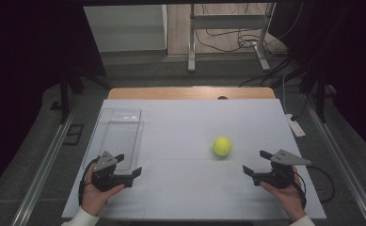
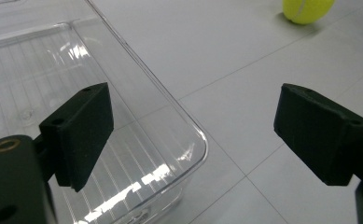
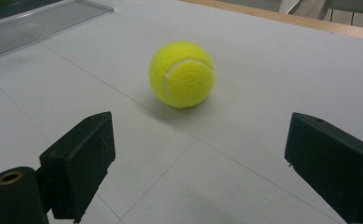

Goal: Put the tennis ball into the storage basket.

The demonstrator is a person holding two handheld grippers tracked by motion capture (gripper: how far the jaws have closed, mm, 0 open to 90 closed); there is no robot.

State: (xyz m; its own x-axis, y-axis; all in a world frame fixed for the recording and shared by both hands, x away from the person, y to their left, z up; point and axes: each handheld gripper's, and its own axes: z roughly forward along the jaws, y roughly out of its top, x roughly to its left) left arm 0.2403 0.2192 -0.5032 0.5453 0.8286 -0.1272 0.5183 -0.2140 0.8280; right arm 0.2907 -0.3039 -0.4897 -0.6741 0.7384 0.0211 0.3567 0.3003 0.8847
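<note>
Two grippers, one ball, one bin, and that's pretty much the whole setup on the white tabletop (image 1: 190, 141). Biggest thing out there is the clear plastic bin (image 1: 117, 136) sitting at the left side, long way running away from the person. Nothing in it as far as I can see; through the left gripper view you just get ribbed bottom and glare.

My read is the job is getting the tennis ball (image 1: 222, 146) into that bin, and the step right now is the reach for it. The ball is resting on the tabletop right of centre, well apart from the bin and near the right gripper (image 1: 258, 165), a bit ahead and to the left of it. In the right gripper view it sits dead ahead between the two jaw lines, not touched yet.

The right gripper's jaws are spread wide with nothing between them, looks like enough gap for the ball. I'd come in low and level, centre the ball between the pads before closing, and squeeze gently, because a round fuzzy ball will roll off if one pad nudges it first.

The left gripper (image 1: 126, 165) is hovering just beside the bin's near right corner, jaws also apart and empty, one jaw over the bin's rim. It could steady the bin if needed, since light plastic may slide.
</note>
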